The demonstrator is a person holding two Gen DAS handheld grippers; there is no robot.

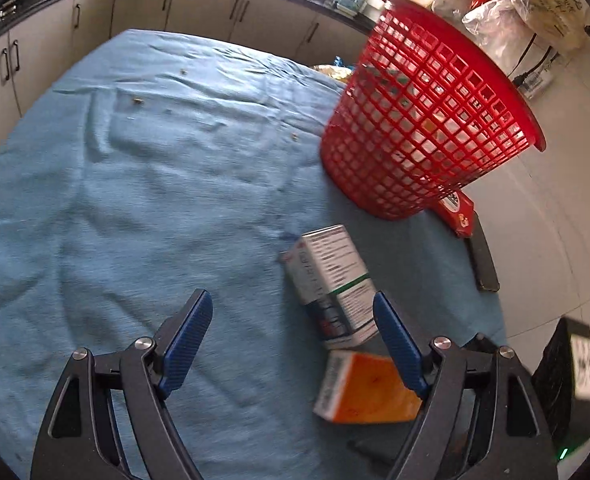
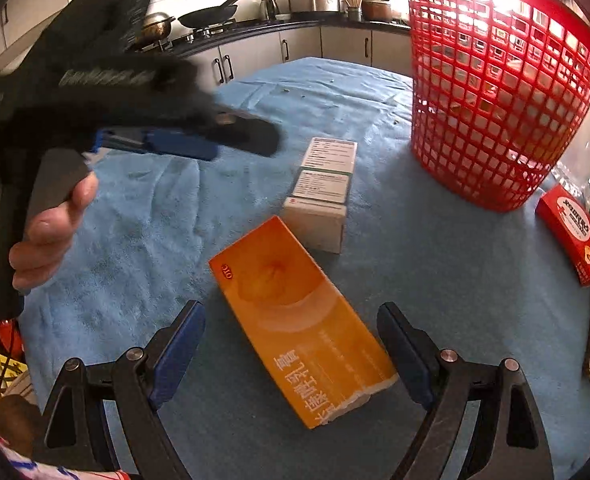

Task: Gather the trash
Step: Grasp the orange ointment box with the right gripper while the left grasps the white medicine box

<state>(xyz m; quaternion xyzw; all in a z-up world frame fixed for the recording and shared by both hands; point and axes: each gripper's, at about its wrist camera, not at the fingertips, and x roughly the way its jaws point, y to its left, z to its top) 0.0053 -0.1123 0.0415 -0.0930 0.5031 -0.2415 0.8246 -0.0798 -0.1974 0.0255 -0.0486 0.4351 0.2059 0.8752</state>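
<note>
A red mesh basket (image 1: 427,120) stands on the blue-cloth table (image 1: 135,200) at the right; it also shows in the right wrist view (image 2: 499,92). A white medicine box (image 1: 331,276) lies in front of it, also in the right wrist view (image 2: 323,192). An orange box (image 2: 299,316) lies nearer, also in the left wrist view (image 1: 367,388). My left gripper (image 1: 293,330) is open and empty, its right finger beside the white box. My right gripper (image 2: 291,340) is open, its fingers either side of the orange box without touching. The left gripper appears blurred in the right wrist view (image 2: 167,136).
A red carton (image 2: 575,232) lies at the table's right edge beside the basket, also in the left wrist view (image 1: 459,212). A dark flat object (image 1: 483,260) lies at the table edge. Small crumbs dot the cloth (image 1: 137,101). Kitchen cabinets and counter run behind.
</note>
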